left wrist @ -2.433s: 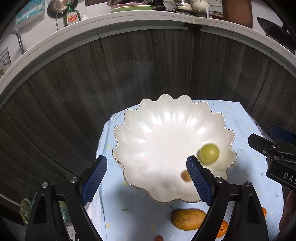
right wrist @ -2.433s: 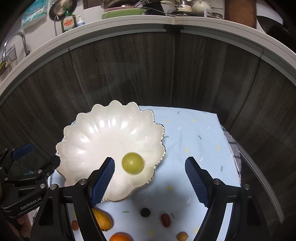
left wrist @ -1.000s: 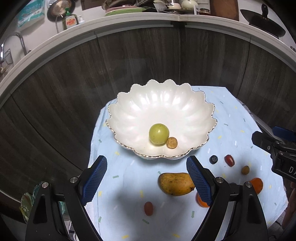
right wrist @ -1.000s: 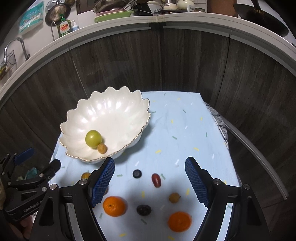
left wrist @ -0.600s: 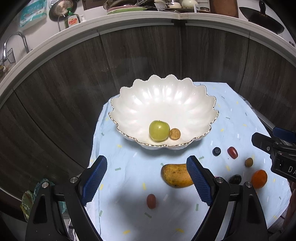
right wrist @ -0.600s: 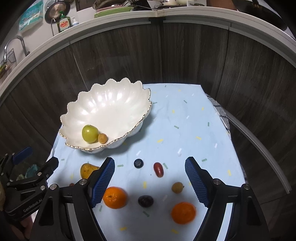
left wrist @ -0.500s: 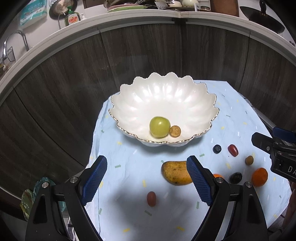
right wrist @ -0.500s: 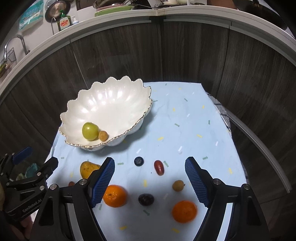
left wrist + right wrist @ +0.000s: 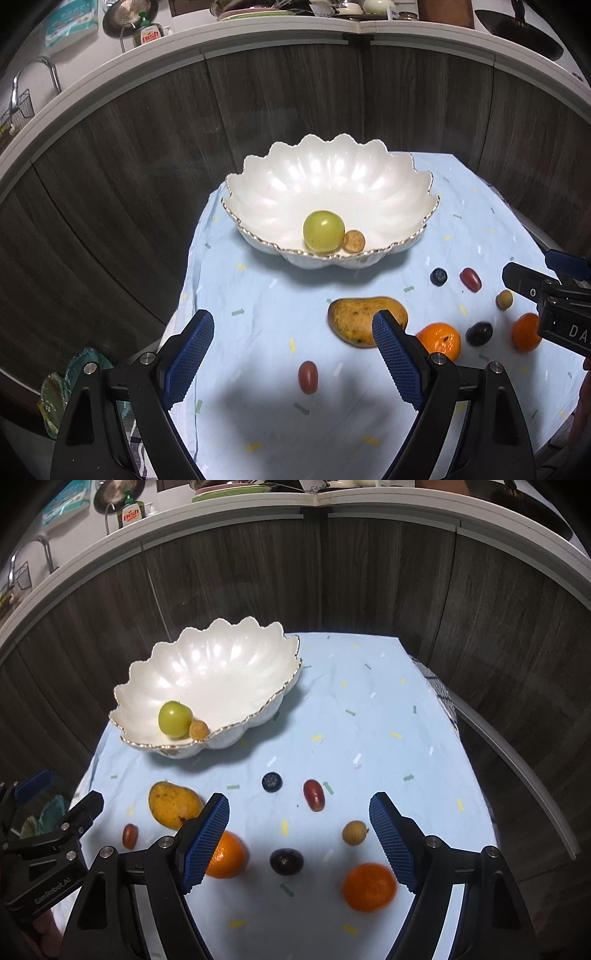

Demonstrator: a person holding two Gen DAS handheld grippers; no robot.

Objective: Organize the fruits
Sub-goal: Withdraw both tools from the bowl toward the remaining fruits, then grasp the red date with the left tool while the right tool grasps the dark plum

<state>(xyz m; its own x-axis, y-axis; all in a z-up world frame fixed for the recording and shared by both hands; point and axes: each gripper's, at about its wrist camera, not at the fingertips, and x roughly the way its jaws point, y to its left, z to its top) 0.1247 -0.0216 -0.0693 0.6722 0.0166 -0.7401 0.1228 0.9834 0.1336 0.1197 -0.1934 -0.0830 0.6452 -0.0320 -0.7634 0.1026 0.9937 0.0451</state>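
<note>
A white scalloped bowl (image 9: 280, 192) (image 9: 221, 664) stands on a light blue cloth and holds a green apple (image 9: 323, 231) (image 9: 175, 719) and a small tan fruit (image 9: 354, 240) (image 9: 198, 729). Loose on the cloth lie a mango (image 9: 360, 319) (image 9: 171, 805), two oranges (image 9: 369, 886) (image 9: 227, 856), a blueberry (image 9: 272, 781), a red grape (image 9: 313, 794), a dark plum (image 9: 286, 861), a tan longan (image 9: 355, 832) and a red grape tomato (image 9: 307, 376). My left gripper (image 9: 291, 358) is open above the cloth, near the mango. My right gripper (image 9: 299, 843) is open over the small fruits.
The cloth (image 9: 369, 720) covers a small table in front of dark wood cabinet fronts (image 9: 295, 96). A counter above carries dishes and a soap bottle (image 9: 149, 35). A greenish glass dish (image 9: 55, 395) sits low at the left, off the table.
Both grippers have drawn back from the bowl and sunk toward the cloth, so the loose fruits came into view and grew larger. The green apple, dropped earlier, rests in the bowl.
</note>
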